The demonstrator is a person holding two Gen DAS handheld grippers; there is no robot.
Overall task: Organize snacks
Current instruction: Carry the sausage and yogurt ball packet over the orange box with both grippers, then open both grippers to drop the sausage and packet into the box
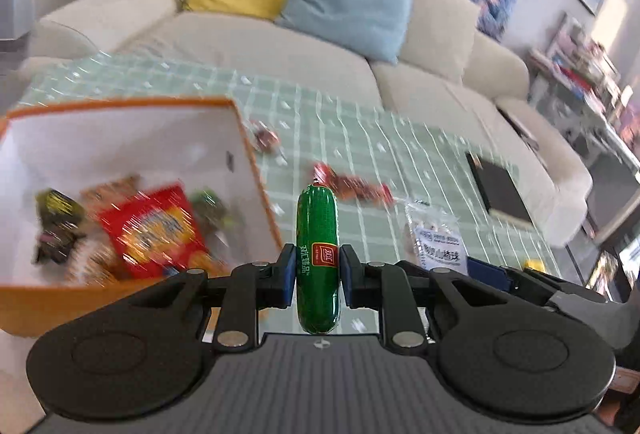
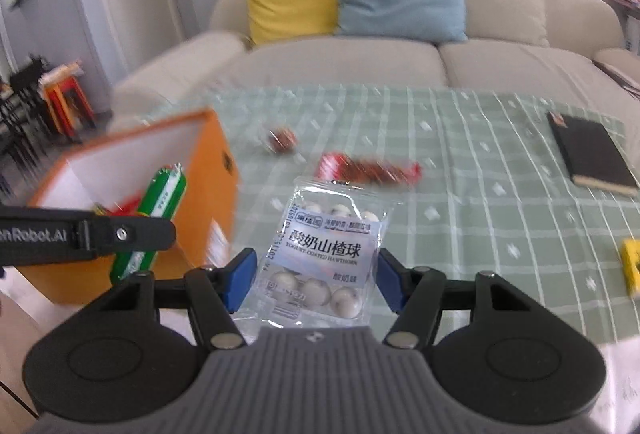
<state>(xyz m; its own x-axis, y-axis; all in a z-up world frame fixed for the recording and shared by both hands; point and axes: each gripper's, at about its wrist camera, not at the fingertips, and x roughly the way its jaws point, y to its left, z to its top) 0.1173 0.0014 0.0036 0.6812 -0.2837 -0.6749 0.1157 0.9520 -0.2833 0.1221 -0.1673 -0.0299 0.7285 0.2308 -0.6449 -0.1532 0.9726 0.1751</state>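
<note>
Several snacks already lie in the orange box [image 1: 256, 170], my left gripper [image 1: 318, 270] pinches the green sausage [image 1: 316, 258] beside it, my right gripper [image 2: 316, 278] clamps the hawthorn-ball packet [image 2: 324, 254], and red-wrapped snacks [image 2: 368, 168] remain on the tablecloth [image 2: 480, 234].

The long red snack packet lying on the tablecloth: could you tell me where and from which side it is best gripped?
Probably across the middle of the long red snack packet, coming down from above. It lies flat on the green checked tablecloth, its length running left to right in the right wrist view, so jaws set across its narrow width should close on it. Its outline is blurred.
</note>
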